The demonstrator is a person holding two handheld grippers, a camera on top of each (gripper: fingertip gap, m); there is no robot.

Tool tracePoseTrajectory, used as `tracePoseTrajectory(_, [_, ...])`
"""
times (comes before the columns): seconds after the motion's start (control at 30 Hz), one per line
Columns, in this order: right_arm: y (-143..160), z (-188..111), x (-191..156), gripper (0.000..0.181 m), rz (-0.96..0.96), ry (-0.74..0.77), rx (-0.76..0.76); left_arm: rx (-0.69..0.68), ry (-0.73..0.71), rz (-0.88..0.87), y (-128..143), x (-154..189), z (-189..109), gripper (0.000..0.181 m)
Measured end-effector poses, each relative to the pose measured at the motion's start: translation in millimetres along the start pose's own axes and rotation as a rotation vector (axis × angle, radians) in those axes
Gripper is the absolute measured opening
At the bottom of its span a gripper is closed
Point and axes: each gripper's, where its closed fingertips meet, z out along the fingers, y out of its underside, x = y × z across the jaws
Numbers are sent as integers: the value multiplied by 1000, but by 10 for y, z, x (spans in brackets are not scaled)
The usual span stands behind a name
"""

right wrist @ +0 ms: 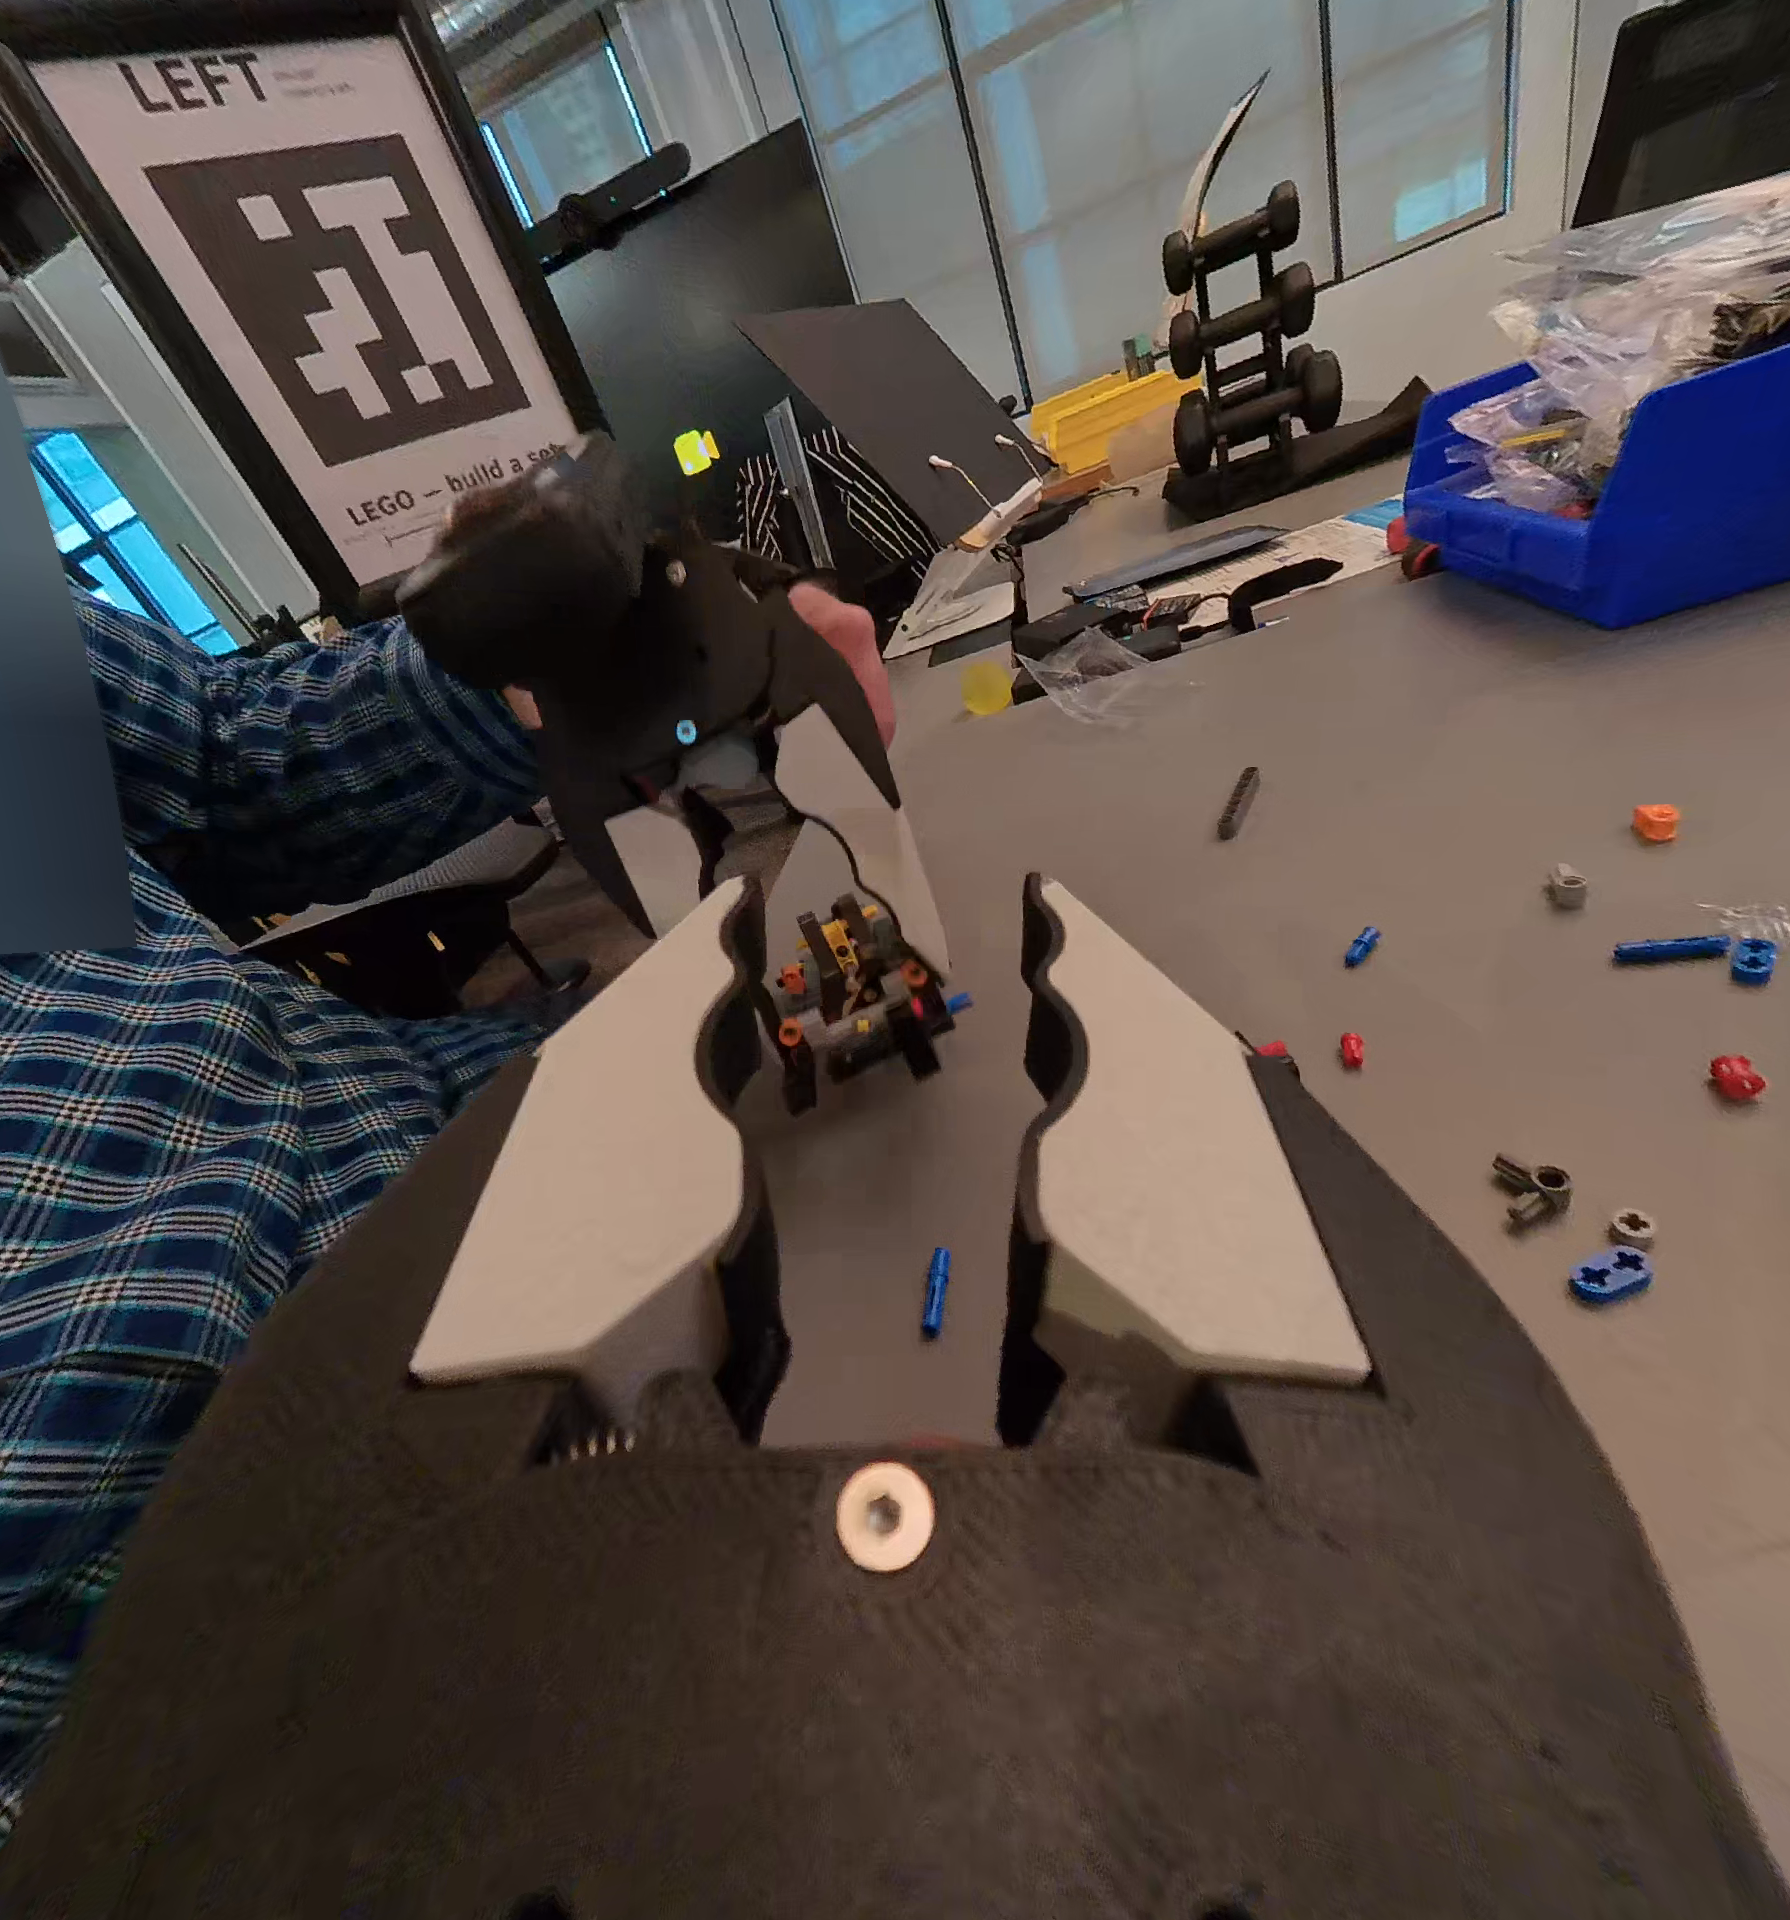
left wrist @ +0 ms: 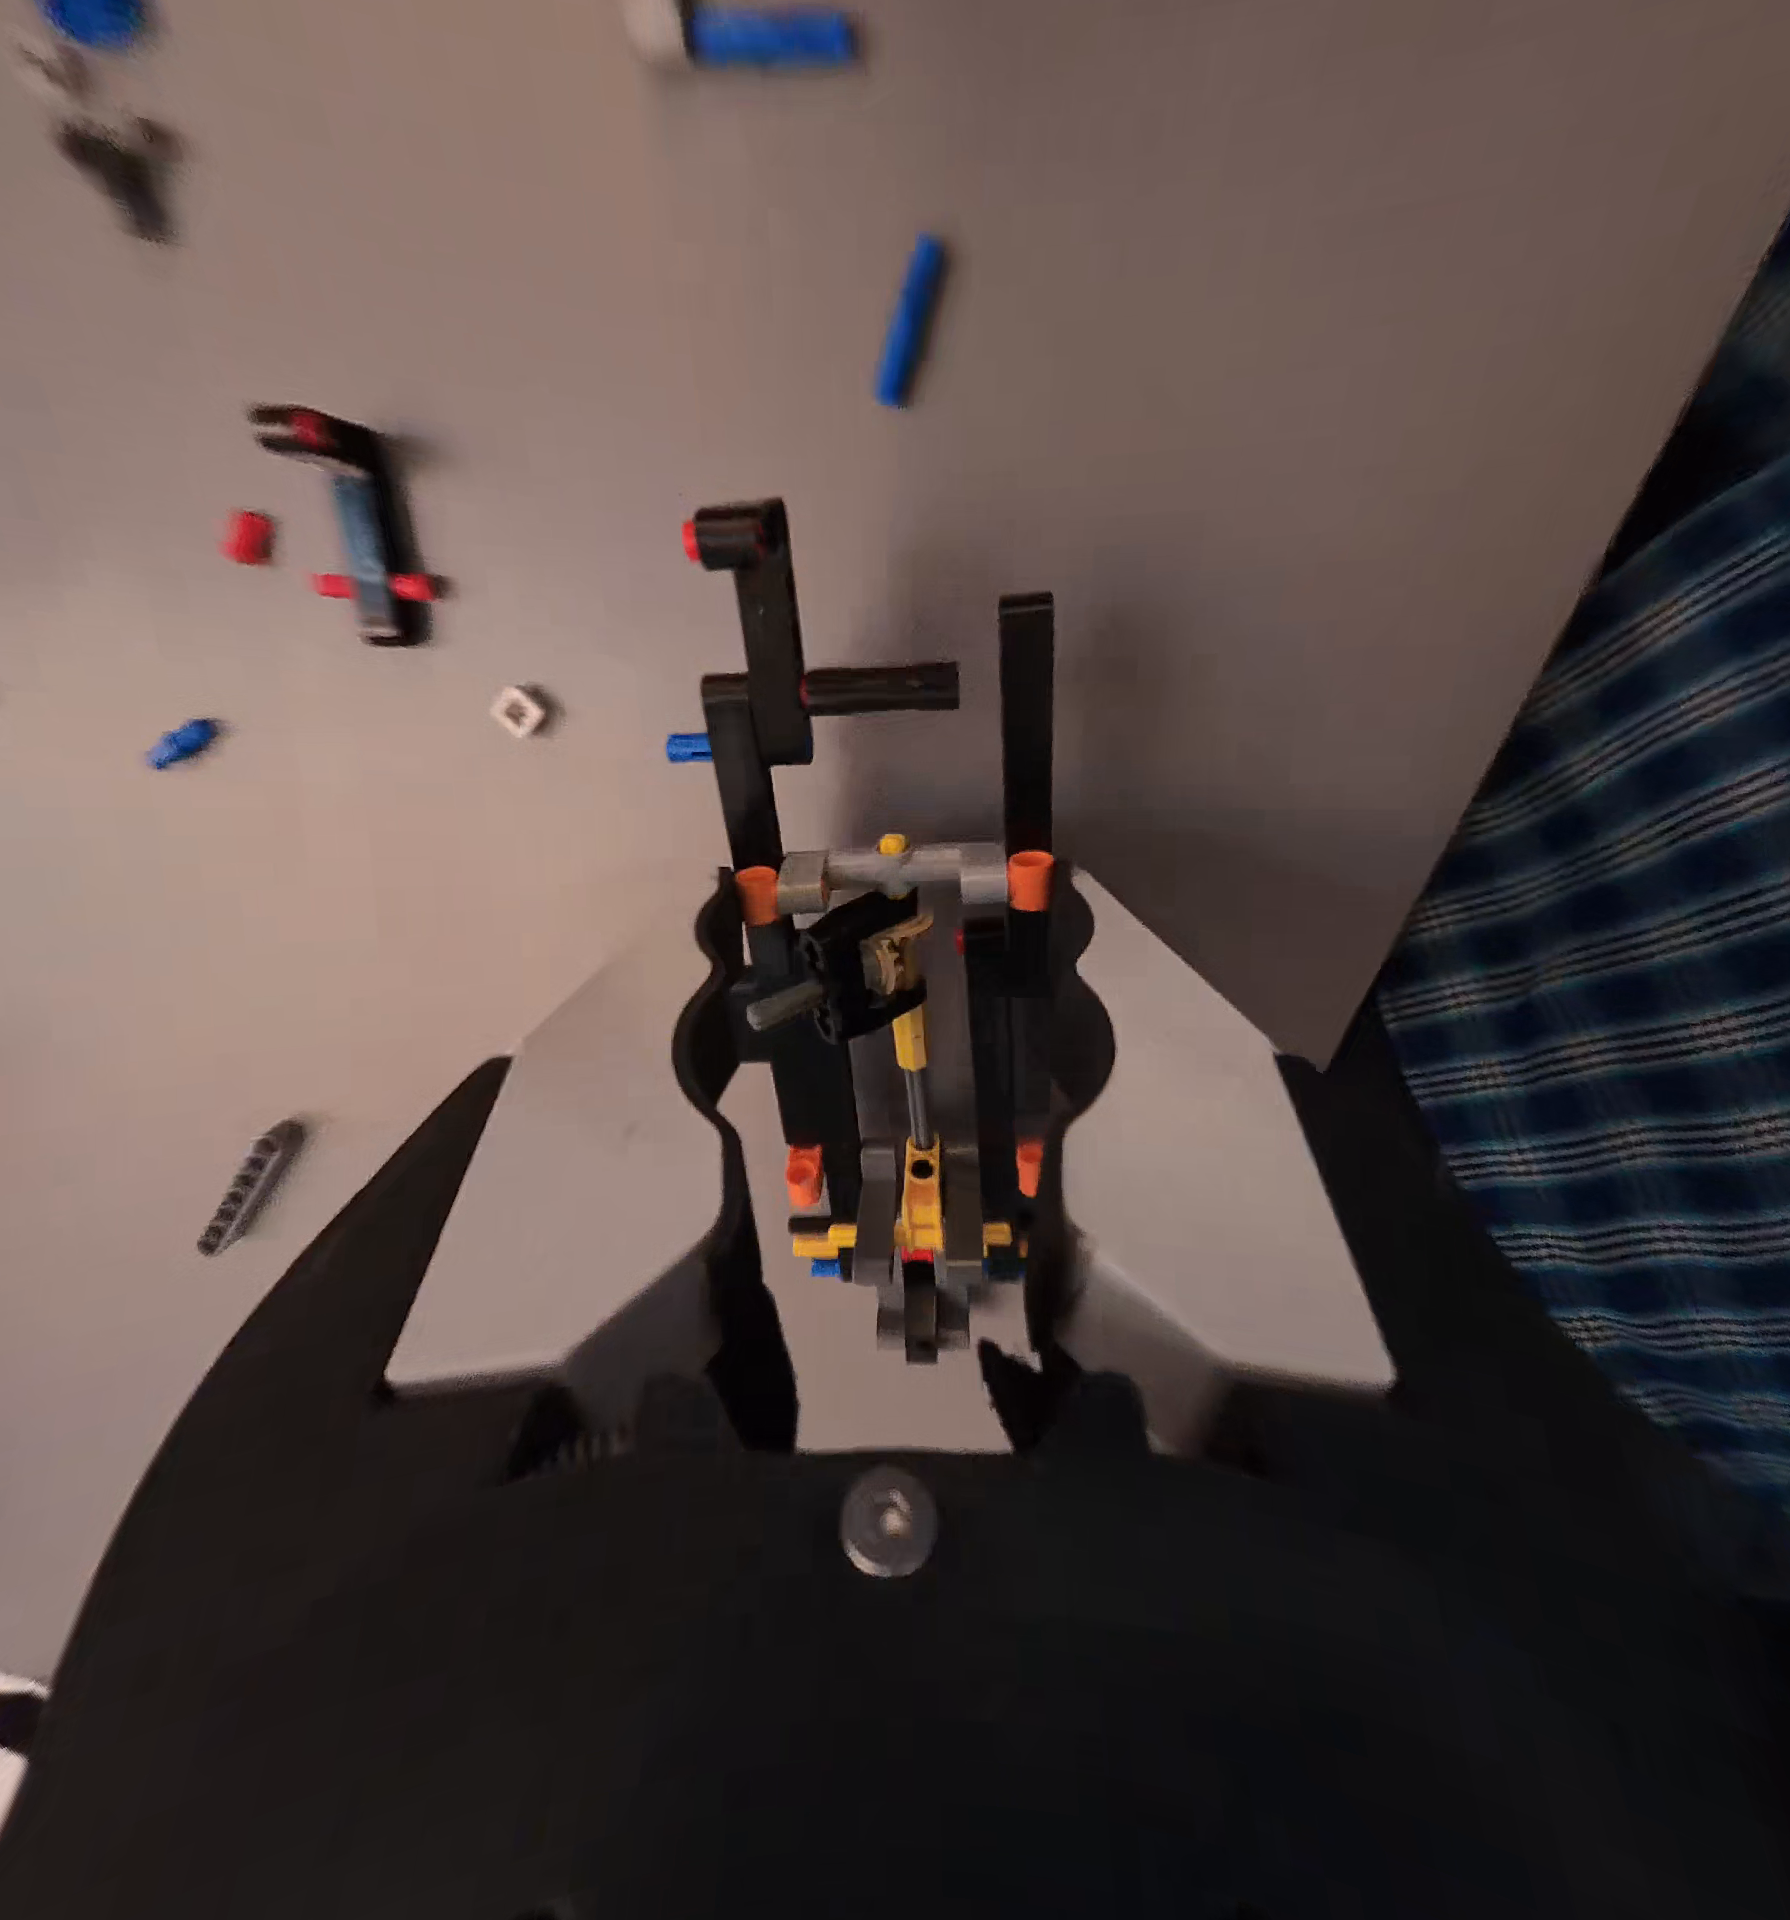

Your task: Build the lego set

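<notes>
The build looks partway done: the left hand-held gripper (left wrist: 896, 1039) pinches the small black, grey, yellow and orange lego frame (left wrist: 901, 1049) above the grey bench (right wrist: 1493, 727); the right hand-held gripper (right wrist: 886, 997) is spread, empty; loose blue pins (right wrist: 935, 1291) and other pieces lie unused.

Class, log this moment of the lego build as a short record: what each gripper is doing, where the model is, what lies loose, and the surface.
Left gripper: shut on the lego assembly
Right gripper: jaws open, holding nothing, pointed toward the assembly
Nearest loose part: blue pin on the table between the right jaws
Other loose parts: orange piece, black beam
Surface: grey table
Storage: blue bin with plastic bags
</notes>
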Motion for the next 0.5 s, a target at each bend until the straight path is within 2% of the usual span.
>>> tracePoseTrajectory(0.17, [45, 15, 18, 47, 1, 1, -20, -61, 57, -3, 113, 80, 190, 57])
tracePoseTrajectory(0.27, [51, 13, 23, 48, 0, 0, -26, -30, 64, -28, 89, 53, 190, 59])
tracePoseTrajectory(0.4, [52, -7, 51, 48, 0, 9, -30, 13, 49, -80, 120, -10, 118, 75])
tracePoseTrajectory(0.5, [72, -13, 74, 49, -9, 22, -45, 45, 38, -125, 195, -45, 29, 77])
